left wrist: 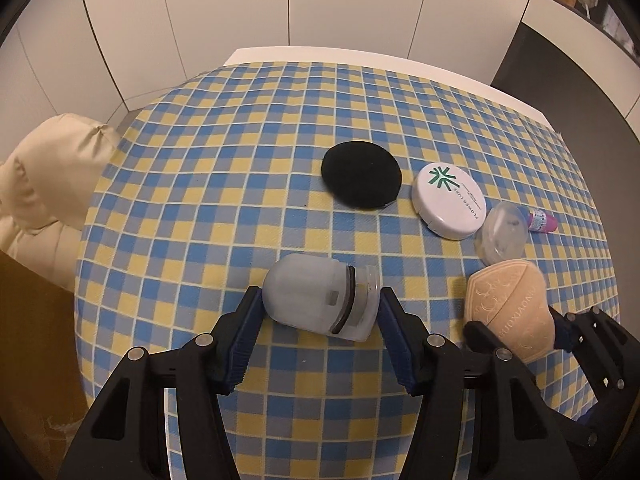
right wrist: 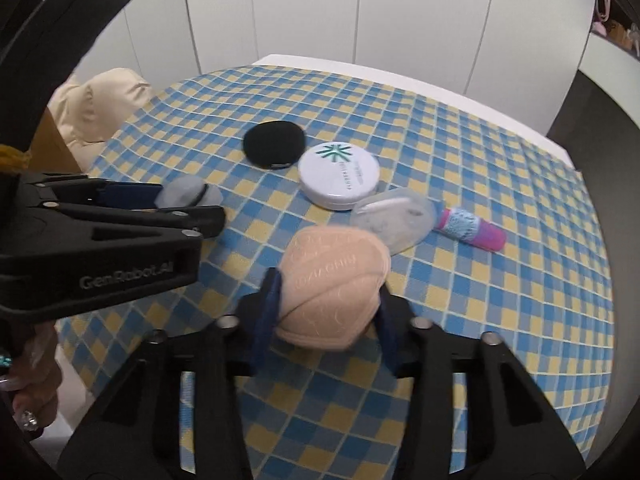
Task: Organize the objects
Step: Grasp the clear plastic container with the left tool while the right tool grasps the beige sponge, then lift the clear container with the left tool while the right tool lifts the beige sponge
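Left wrist view: frosted grey container (left wrist: 320, 294) with clear base, lying on its side on the checked cloth (left wrist: 240, 160) of the desk (left wrist: 360, 60), pinched end to end between the fingers (left wrist: 248, 320) of the left gripper (left wrist: 320, 312); blue pads touching the domed end and the clear end. To its right, beige powder puff (left wrist: 508, 308), embossed, clamped in the right gripper (left wrist: 516, 330) at the frame edge. Beyond the puff: clear plastic lid (left wrist: 502, 238), tilted, leaning just beside a white round compact (left wrist: 450, 206) with a green star logo. Pink-capped small bottle (left wrist: 540, 222) lying behind the clear lid. Black round pad (left wrist: 360, 176) flat on the cloth, just beside the compact, on its left. Cream cushion (left wrist: 52, 180) off the left desk edge.

Right wrist view: beige powder puff (right wrist: 334, 286) squeezed between the two blue-padded fingers (right wrist: 268, 312) of the right gripper (right wrist: 326, 312), edges bulging outward; slightly blurred. Clear plastic lid (right wrist: 394, 216) touching the puff's far side. Pink-capped small bottle (right wrist: 472, 228) lying on its side next to the lid. White round compact (right wrist: 339, 176) behind, black round pad (right wrist: 274, 145) farther back. Left gripper (right wrist: 188, 200) at the left, closed on the frosted grey container (right wrist: 188, 194). Hand (right wrist: 36, 376) at the lower left corner.
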Demonstrator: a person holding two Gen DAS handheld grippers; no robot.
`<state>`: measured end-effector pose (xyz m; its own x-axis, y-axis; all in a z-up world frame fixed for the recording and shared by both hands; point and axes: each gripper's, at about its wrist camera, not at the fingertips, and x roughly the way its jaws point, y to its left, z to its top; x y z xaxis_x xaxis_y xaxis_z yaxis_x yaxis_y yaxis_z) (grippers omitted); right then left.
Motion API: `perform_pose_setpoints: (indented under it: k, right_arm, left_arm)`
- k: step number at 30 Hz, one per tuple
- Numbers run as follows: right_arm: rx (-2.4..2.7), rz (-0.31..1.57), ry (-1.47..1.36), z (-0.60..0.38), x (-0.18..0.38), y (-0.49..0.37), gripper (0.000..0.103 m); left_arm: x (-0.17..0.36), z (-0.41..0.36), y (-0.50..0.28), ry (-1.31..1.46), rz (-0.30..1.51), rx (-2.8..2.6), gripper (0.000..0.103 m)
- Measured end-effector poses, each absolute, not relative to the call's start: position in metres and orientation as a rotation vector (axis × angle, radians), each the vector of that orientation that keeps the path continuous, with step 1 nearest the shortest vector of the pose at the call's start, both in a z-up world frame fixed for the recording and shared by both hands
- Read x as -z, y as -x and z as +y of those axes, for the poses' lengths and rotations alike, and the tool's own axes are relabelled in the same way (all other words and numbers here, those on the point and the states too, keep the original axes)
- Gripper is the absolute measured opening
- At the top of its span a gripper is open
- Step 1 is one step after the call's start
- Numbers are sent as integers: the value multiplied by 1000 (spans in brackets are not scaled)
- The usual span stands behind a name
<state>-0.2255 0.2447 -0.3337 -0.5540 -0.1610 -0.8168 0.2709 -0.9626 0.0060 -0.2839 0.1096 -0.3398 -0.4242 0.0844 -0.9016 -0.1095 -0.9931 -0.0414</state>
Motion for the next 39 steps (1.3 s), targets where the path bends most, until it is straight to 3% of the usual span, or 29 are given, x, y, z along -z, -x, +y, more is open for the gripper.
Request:
perform_pose_setpoints:
  k: [3, 6, 12, 25, 39]
  right_arm:
    - [2591, 173, -1343, 246, 331, 224, 29]
    - [2610, 108, -1369, 254, 328, 224, 26]
    - [2615, -37, -1445, 272, 329, 234, 26]
    - [2666, -78, -1470, 284, 318, 229, 25]
    - [2758, -97, -1406, 295, 266, 230, 24]
  left_arm:
    - [339, 111, 282, 1609, 48, -2562, 58]
    - [336, 113, 280, 1601, 55, -2561, 58]
    - [332, 116, 280, 1599, 55, -2565, 58]
    - [309, 117, 276, 1588, 76, -2594, 58]
    - [262, 126, 272, 1527, 113, -2622, 58]
